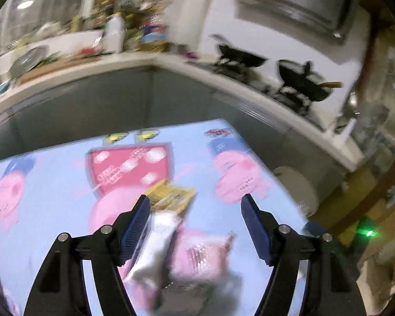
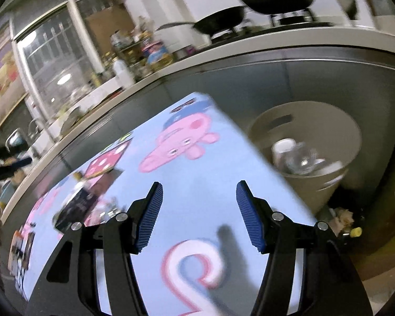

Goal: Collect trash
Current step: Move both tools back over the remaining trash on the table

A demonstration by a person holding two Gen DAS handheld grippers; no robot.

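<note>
We see our left gripper [image 1: 194,206] open wide and holding nothing, right above the yellow wrapper [image 1: 172,197] and silvery wrapper [image 1: 155,239] lying lengthwise between its jaws, while our empty, open right gripper [image 2: 199,197] is nearer the bin [image 2: 326,181].

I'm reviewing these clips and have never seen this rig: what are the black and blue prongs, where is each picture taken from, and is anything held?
No robot here: a person carries a two-finger gripper in each hand, with a camera looking along its fingers. One picture is from the left gripper, the other from the right gripper. Both hang over a table with a blue cartoon-pig cover. Blurred wrappers lie under the left one. A bin with trash stands beside the table. Both jaws are open, and nothing is held.
</note>
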